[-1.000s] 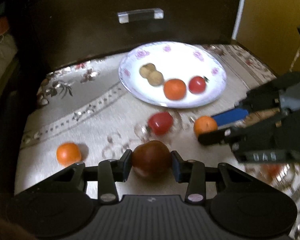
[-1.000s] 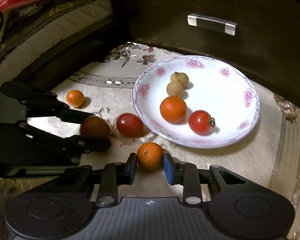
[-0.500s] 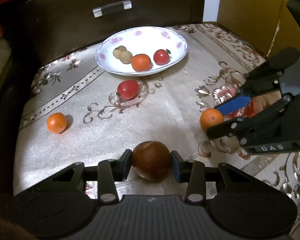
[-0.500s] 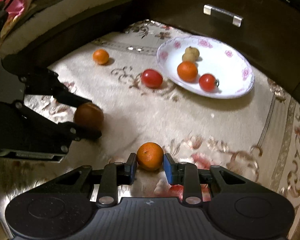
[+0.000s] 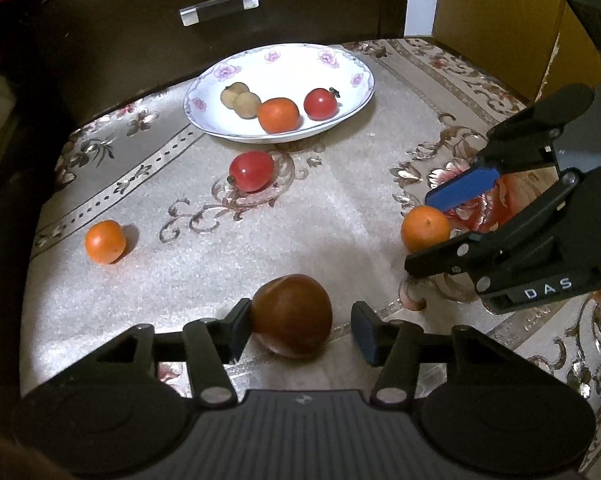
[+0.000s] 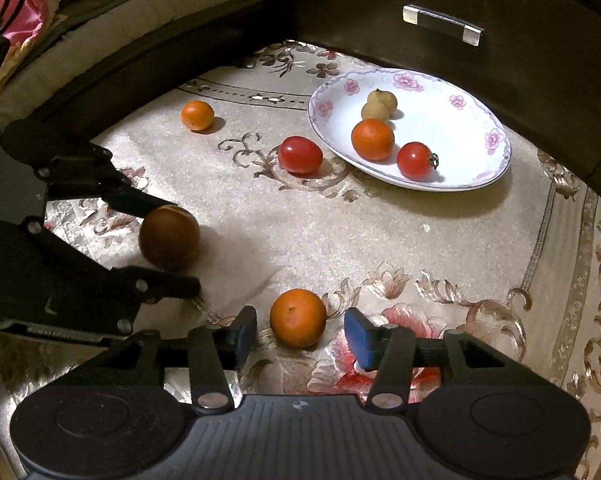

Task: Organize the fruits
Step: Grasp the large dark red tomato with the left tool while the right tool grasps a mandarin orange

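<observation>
Now that I've carried both fruits away from the plate point(image 5: 356, 92), my left gripper point(image 5: 298, 326) is opening around the brown fruit point(image 5: 292, 314), my right gripper point(image 6: 300, 330) around the orange point(image 6: 297, 317), both resting on the cloth point(image 6: 340, 232): released.

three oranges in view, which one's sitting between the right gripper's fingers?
The orange on the red flower pattern, between the opening right gripper jaws, untouched. Another's on the plate, the third lies far left.

The white plate point(image 6: 492, 160) looked like glazed, glossy ceramic with pink floral print, the cloth point(image 5: 300, 220) on the counter a short-piled, faintly shimmering woven fabric, the dark drawer front point(image 5: 140, 40) smooth wood, its handle point(image 5: 219, 7) clear plastic.
</observation>
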